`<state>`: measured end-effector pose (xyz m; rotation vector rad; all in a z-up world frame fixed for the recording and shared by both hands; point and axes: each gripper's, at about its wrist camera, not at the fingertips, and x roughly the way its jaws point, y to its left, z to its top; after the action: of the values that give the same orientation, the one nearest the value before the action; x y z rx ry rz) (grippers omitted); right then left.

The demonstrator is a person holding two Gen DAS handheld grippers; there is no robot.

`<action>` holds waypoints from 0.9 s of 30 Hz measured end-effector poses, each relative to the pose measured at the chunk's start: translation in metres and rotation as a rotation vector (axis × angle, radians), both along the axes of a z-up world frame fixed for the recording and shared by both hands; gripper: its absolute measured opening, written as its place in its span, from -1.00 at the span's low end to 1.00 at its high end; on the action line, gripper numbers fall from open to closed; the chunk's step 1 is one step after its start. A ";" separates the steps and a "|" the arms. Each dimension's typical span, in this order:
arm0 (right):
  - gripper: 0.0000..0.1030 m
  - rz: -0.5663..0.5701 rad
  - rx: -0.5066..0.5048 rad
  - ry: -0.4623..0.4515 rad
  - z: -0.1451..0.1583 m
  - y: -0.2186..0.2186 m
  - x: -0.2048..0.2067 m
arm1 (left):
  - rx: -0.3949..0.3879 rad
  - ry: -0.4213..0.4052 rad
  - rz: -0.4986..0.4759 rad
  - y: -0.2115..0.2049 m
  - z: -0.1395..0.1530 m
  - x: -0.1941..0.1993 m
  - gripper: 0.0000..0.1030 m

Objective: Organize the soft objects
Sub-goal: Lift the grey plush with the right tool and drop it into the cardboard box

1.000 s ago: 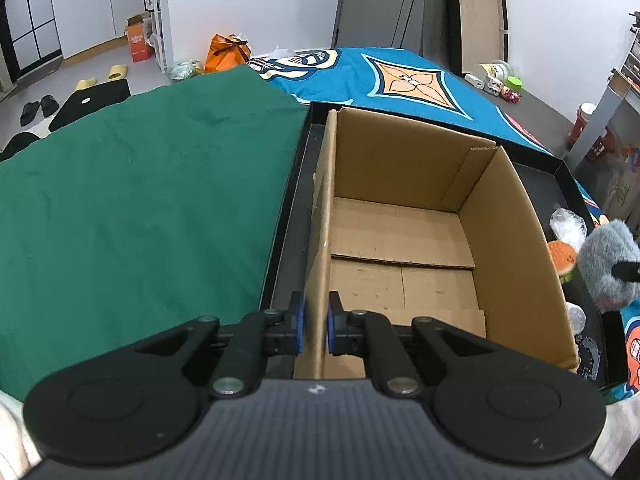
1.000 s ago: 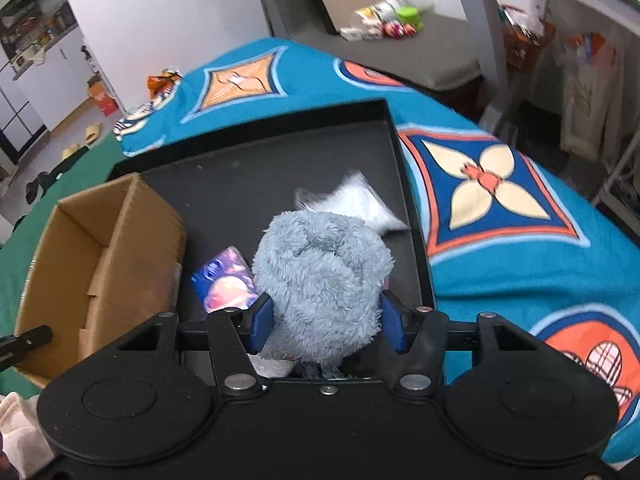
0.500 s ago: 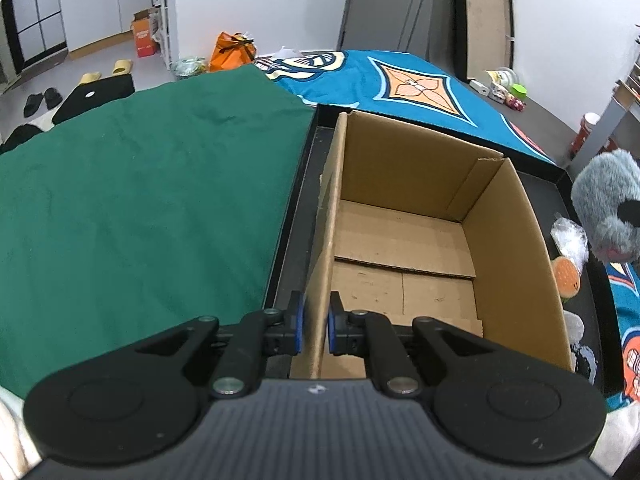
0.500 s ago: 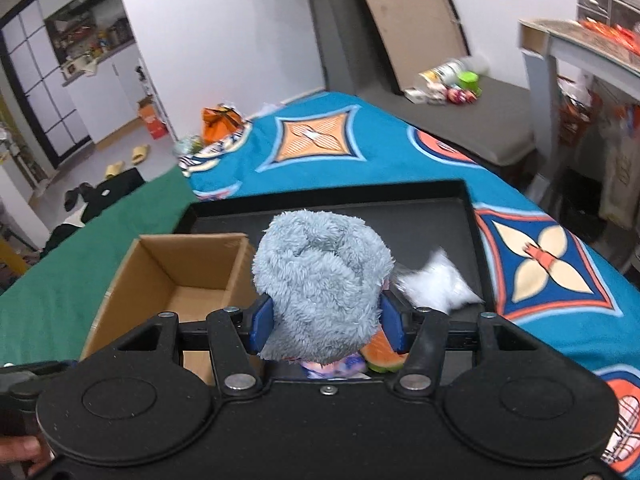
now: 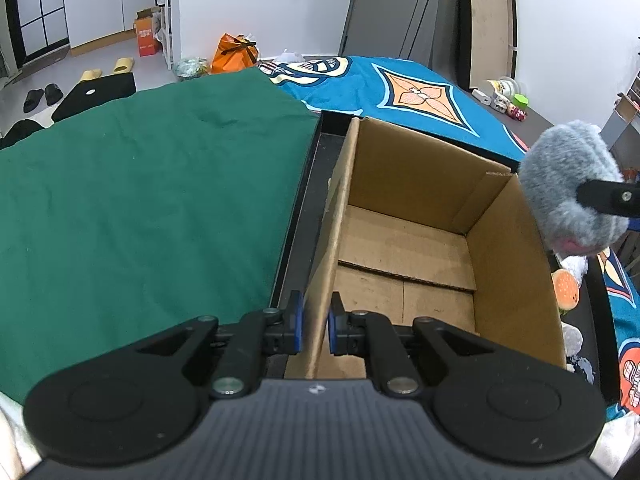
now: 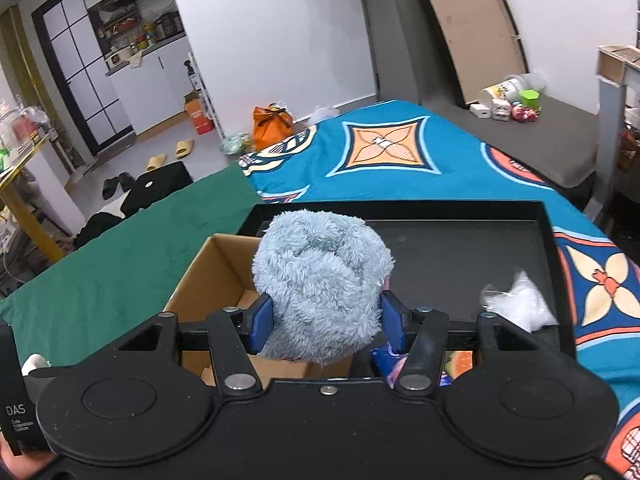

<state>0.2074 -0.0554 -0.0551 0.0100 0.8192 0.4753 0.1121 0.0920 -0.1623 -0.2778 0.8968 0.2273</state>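
Observation:
My left gripper (image 5: 315, 322) is shut on the near left wall of an open, empty cardboard box (image 5: 404, 236) that stands in a black tray (image 5: 298, 216). My right gripper (image 6: 326, 326) is shut on a fluffy grey-blue plush toy (image 6: 322, 280) and holds it in the air above the box's right rim (image 6: 216, 276). The plush also shows in the left wrist view (image 5: 572, 192), above the box's far right corner.
The black tray (image 6: 452, 256) lies on a blue patterned cloth (image 6: 400, 152), with a green cloth (image 5: 140, 200) to its left. A burger plush (image 5: 565, 291), a clear plastic bag (image 6: 516, 304) and other small items lie in the tray right of the box.
My right gripper has lifted the grey plush and carried it left, from beside the box to above its right rim. My left gripper has kept its hold on the box wall.

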 end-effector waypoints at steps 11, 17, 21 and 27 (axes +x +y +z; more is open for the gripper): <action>0.24 0.041 0.037 -0.015 -0.011 0.032 0.006 | -0.004 0.002 0.004 0.001 0.000 0.000 -0.79; 0.31 0.066 0.093 0.019 -0.012 0.030 0.000 | -0.014 0.007 0.018 0.004 0.001 0.002 -0.78; 0.31 0.032 0.092 0.029 -0.013 0.014 -0.003 | -0.001 0.017 0.008 0.002 0.002 0.004 -0.78; 0.31 -0.031 0.077 0.032 -0.014 -0.022 -0.009 | 0.024 0.006 0.005 -0.004 0.010 0.003 -0.78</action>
<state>0.1986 -0.0777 -0.0690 0.1016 0.8311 0.4784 0.1149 0.0876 -0.1523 -0.2571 0.8984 0.2432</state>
